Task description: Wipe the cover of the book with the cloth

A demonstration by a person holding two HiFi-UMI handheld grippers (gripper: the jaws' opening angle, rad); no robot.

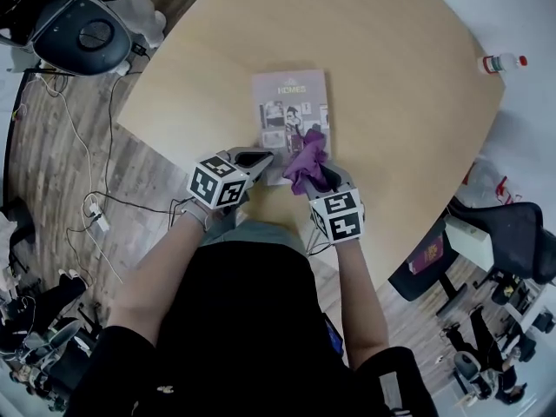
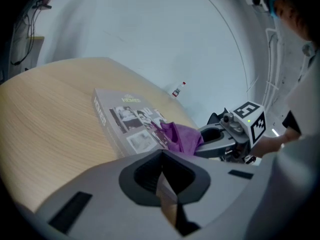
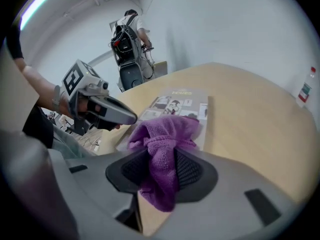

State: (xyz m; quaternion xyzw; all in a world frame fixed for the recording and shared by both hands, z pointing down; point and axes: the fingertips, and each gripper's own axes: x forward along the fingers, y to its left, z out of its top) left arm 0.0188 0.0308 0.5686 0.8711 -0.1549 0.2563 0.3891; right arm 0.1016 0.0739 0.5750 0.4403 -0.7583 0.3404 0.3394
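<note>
On wood table [image 1: 391,76], book [image 1: 291,102], right tool [image 1: 320,175] gripping cloth [image 1: 306,158], left tool [image 1: 259,157] closed, plank floor [image 1: 82,146]

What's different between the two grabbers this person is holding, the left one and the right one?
The right gripper is clamped on a purple cloth; the left gripper is shut with nothing in it. The right gripper holds its cloth over the book, while the left gripper's tip sits at the book's near left corner. Both point down towards the table.
</note>
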